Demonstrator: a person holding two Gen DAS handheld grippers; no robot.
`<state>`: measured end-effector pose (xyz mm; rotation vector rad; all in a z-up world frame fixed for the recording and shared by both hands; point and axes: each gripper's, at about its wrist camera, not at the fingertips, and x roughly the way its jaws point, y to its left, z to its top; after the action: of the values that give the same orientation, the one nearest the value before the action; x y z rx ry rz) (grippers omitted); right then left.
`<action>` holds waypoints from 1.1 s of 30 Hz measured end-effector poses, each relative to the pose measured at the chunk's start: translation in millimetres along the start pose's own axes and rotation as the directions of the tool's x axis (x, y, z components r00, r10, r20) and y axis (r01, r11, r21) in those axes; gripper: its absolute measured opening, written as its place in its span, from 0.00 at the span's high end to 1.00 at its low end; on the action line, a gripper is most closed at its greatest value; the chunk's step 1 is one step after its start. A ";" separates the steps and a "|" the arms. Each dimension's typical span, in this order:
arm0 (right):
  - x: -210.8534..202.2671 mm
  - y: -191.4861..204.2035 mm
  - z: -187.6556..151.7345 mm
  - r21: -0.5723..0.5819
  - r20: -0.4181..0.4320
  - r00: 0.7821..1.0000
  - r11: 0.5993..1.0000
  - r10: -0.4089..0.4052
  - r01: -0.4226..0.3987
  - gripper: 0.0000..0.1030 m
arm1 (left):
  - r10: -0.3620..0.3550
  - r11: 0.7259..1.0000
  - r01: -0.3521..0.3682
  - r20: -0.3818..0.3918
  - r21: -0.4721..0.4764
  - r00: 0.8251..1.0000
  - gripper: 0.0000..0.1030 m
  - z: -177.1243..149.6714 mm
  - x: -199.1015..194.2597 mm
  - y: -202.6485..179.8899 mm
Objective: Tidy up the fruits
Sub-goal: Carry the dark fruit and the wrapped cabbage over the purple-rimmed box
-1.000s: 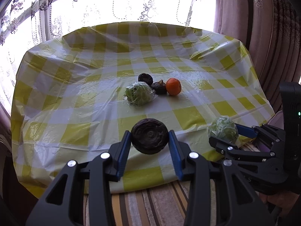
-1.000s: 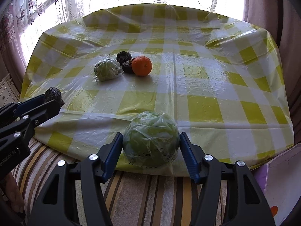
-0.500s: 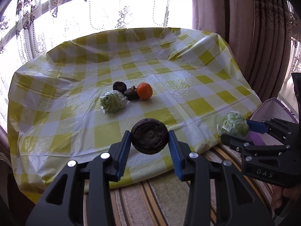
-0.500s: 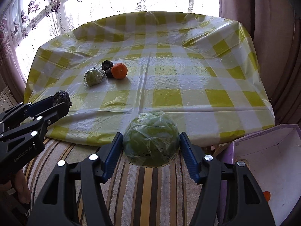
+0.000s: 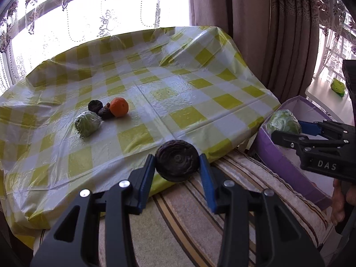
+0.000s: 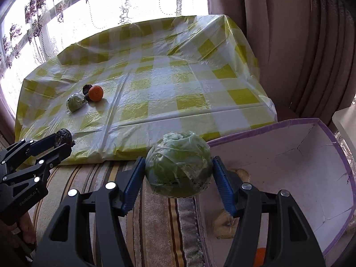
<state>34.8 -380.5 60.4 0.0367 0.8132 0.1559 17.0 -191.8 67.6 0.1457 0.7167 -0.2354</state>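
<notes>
My left gripper is shut on a dark wrinkled round fruit, held off the table's front edge over the striped rug. My right gripper is shut on a green plastic-wrapped fruit at the near rim of a purple box; it also shows in the left wrist view. On the yellow checked table lie an orange, two dark fruits and another wrapped green fruit.
The purple box stands on the floor right of the table and holds pale items and something orange. A striped rug lies below. Curtains hang behind on the right.
Both grippers have swung right and back from the table with their fruits. The right gripper now sits at the purple box's rim.
</notes>
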 end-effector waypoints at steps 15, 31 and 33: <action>-26.0 -126.9 -30.2 0.220 -0.014 0.986 0.961 -0.166 0.166 0.41 | -0.120 0.976 0.124 -0.034 0.179 0.992 0.60 9.8 17.3 -88.8; -27.6 -202.7 -55.0 0.287 -0.092 0.946 0.901 -0.312 0.325 0.41 | -0.269 0.887 0.307 -0.154 0.344 0.951 0.60 9.5 50.2 -193.9; -24.0 -208.5 -56.4 0.281 -0.105 0.940 0.897 -0.324 0.341 0.41 | -0.283 0.869 0.329 -0.174 0.370 0.943 0.60 6.7 55.8 -208.7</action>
<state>3.6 -591.7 19.6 0.1752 0.8813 -0.2929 7.1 -403.5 24.8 0.4354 0.7994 -0.6846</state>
